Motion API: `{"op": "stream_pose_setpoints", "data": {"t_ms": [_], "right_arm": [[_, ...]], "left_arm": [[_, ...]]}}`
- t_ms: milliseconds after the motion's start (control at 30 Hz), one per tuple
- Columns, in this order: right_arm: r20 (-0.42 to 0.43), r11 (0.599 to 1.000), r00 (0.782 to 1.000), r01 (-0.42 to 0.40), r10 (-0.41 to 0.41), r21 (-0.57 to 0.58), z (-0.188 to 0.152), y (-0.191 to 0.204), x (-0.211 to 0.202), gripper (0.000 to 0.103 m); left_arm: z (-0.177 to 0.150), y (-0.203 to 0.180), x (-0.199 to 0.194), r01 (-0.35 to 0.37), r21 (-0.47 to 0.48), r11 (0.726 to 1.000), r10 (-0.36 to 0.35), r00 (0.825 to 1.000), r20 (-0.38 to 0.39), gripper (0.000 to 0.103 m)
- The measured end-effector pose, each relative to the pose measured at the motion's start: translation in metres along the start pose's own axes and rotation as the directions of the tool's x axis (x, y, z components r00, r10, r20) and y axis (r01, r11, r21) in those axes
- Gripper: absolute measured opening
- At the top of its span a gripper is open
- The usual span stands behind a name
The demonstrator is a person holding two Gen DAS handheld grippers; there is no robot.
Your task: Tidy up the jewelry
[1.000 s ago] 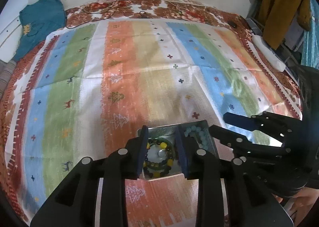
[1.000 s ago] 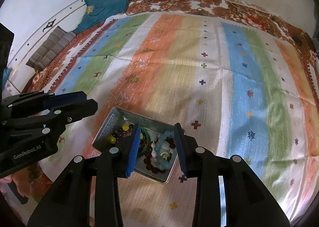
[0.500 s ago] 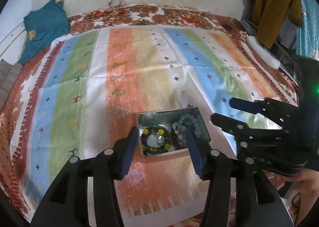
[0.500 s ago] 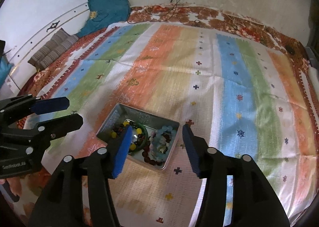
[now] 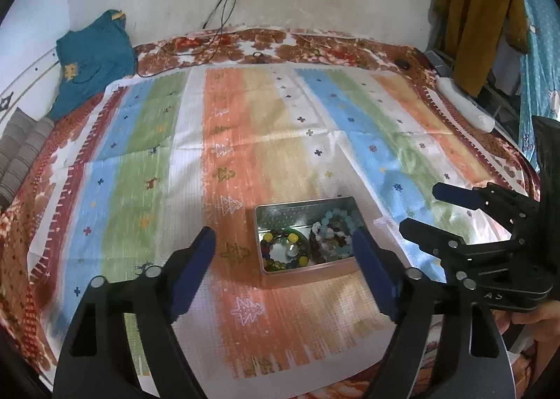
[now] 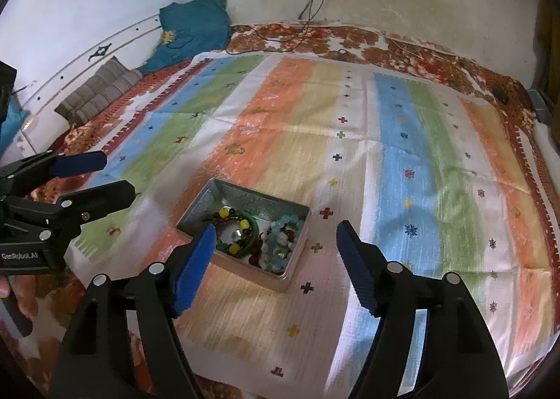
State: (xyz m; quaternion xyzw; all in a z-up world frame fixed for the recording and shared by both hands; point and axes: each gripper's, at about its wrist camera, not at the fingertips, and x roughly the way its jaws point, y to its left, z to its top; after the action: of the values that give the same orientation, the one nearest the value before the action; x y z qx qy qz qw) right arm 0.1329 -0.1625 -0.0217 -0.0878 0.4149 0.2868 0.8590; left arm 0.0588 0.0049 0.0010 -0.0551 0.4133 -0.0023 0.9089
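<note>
Claws hang apart above the bed, both spread wide and holding nothing. The left claw (image 5: 285,264) is pitched down toward the near edge of the striped cloth (image 5: 147,167), its blue pads straddling the metal tin (image 5: 280,215) in its own view without touching it. The right claw (image 6: 276,260) is held beside it at much the same height, tilted down as well, with its left pad overlapping the tin's (image 6: 196,208) near corner in the picture while its right pad sits over bare cloth (image 6: 413,160).

The tin rests on the orange and white stripes near the cloth's front edge. Inside lie a bracelet with yellow and dark beads (image 5: 284,249) on the left and a tangle of pale blue beads (image 5: 334,231) on the right.

The left wrist view shows the right claw (image 5: 418,210) side-on at its right edge, jaws parted, plus a mustard garment (image 5: 479,13) hanging by the wall. The right wrist view shows the left claw (image 6: 117,176) at its left edge, a striped folded cushion (image 6: 99,92) and a teal garment (image 6: 194,26) against the wall.
</note>
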Motion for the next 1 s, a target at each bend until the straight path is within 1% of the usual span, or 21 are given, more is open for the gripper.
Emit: {"op": "stream_pose_setpoints", "data": {"t_ms": [133, 267, 333, 433, 633, 700, 833, 1000], "right_arm": [[0.011, 1.000, 1.000, -0.007, 0.007, -0.012, -0.006, 0.001, -0.007, 0.081], [0.027, 0.999, 1.000, -0.001, 0.003, -0.044, -0.012, 0.007, -0.014, 0.087], [0.026, 0.999, 1.000, -0.011, 0.012, -0.047, -0.016, 0.007, -0.016, 0.088], [0.022, 0.999, 1.000, -0.013, 0.014, -0.042, -0.020, 0.006, -0.018, 0.089], [0.051, 0.999, 0.998, -0.022, 0.024, -0.039, -0.025, 0.008, -0.027, 0.090], [0.059, 0.999, 0.998, -0.011, 0.013, -0.043, -0.027, 0.009, -0.030, 0.090], [0.066, 0.999, 0.998, -0.016, 0.018, -0.040, -0.031, 0.011, -0.033, 0.091], [0.076, 0.999, 0.997, -0.023, 0.025, -0.031, -0.033, 0.010, -0.036, 0.091]], "left_arm": [[-0.004, -0.001, -0.003, -0.010, 0.015, 1.000, 0.010, 1.000, 0.013, 0.091], [-0.010, -0.002, -0.005, -0.018, 0.018, 1.000, 0.017, 1.000, 0.021, 0.096], [-0.014, -0.002, -0.007, -0.020, 0.015, 1.000, 0.019, 0.999, 0.025, 0.097], [-0.020, -0.005, -0.009, -0.043, 0.042, 0.998, 0.041, 0.999, 0.036, 0.097], [-0.029, -0.007, -0.012, -0.055, 0.058, 0.997, 0.052, 0.998, 0.041, 0.097], [-0.031, -0.008, -0.014, -0.061, 0.062, 0.996, 0.058, 0.997, 0.048, 0.097], [-0.035, -0.012, -0.019, -0.065, 0.071, 0.995, 0.060, 0.995, 0.074, 0.097], [-0.036, -0.014, -0.021, -0.066, 0.072, 0.995, 0.061, 0.995, 0.080, 0.097]]}}
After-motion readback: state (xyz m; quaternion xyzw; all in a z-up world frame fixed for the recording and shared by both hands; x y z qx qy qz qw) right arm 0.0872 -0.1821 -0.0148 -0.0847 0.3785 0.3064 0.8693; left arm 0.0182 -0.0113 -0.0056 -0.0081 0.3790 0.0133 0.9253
